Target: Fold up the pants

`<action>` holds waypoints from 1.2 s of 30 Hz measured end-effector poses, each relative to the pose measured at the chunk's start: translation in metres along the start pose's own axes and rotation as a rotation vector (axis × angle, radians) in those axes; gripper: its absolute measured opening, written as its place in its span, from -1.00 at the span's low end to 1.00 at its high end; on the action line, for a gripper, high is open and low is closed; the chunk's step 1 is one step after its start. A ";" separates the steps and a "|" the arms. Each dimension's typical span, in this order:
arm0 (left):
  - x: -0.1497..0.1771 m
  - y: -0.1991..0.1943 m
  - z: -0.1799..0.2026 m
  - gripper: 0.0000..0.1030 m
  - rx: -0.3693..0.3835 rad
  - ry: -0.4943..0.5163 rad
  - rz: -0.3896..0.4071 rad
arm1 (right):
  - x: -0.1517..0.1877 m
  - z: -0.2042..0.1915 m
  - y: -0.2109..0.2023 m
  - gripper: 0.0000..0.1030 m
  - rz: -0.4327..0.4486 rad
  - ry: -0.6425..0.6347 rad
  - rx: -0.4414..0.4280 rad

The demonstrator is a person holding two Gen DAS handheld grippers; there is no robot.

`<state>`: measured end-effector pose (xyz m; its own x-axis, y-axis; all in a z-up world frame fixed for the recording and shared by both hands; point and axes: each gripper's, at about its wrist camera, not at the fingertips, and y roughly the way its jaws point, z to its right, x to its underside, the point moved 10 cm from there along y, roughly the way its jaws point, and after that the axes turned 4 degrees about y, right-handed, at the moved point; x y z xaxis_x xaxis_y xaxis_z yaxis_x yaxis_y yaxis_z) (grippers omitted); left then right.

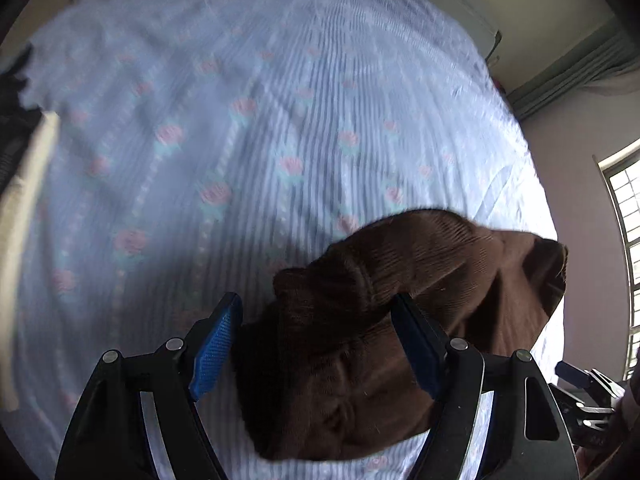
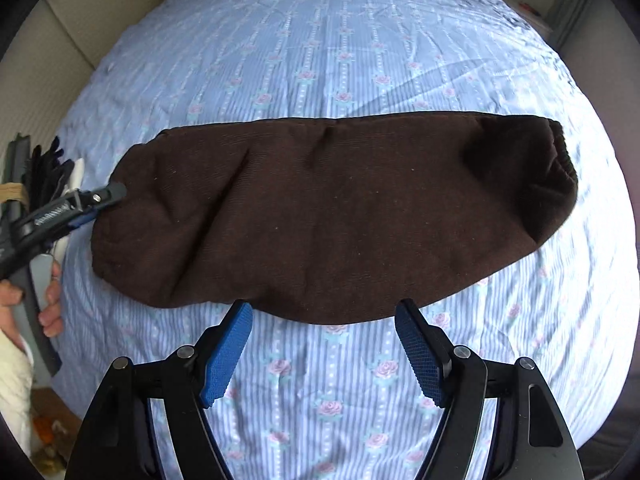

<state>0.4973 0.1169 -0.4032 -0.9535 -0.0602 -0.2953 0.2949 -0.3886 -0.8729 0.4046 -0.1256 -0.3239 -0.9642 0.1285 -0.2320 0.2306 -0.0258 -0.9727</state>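
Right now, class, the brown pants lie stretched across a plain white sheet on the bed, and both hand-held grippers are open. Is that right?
Not quite. The sheet is blue-striped with pink roses, not plain white; the right wrist view shows it clearly. The rest stands: the brown pants lie stretched across it, and the left hand-held gripper and right hand-held gripper are open.

Dark brown pants [image 2: 328,208], blue-striped bedsheet [image 2: 320,60] with pink roses, black tools with blue pads [image 2: 226,354]

Blue rose-striped bedsheet [image 2: 340,40], grey wall [image 1: 568,152], barred window [image 1: 628,208], perhaps curtains [image 1: 580,76]
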 end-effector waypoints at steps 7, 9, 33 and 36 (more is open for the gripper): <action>0.001 -0.024 0.013 -0.42 0.021 -0.040 0.024 | 0.014 0.016 -0.005 0.44 -0.018 0.039 0.038; 0.008 -0.056 0.020 -0.44 0.061 -0.060 0.049 | 0.019 0.021 -0.008 0.44 -0.029 0.058 0.026; 0.042 -0.112 0.009 0.73 -0.345 0.189 0.127 | 0.036 0.055 -0.005 0.43 -0.019 0.051 0.012; 0.085 -0.098 0.018 0.73 -0.186 0.032 0.081 | 0.049 0.058 -0.001 0.43 -0.041 0.055 -0.027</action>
<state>0.3862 0.1333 -0.3356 -0.9247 -0.0543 -0.3769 0.3796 -0.2073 -0.9016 0.3495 -0.1770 -0.3344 -0.9644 0.1836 -0.1905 0.1952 0.0074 -0.9807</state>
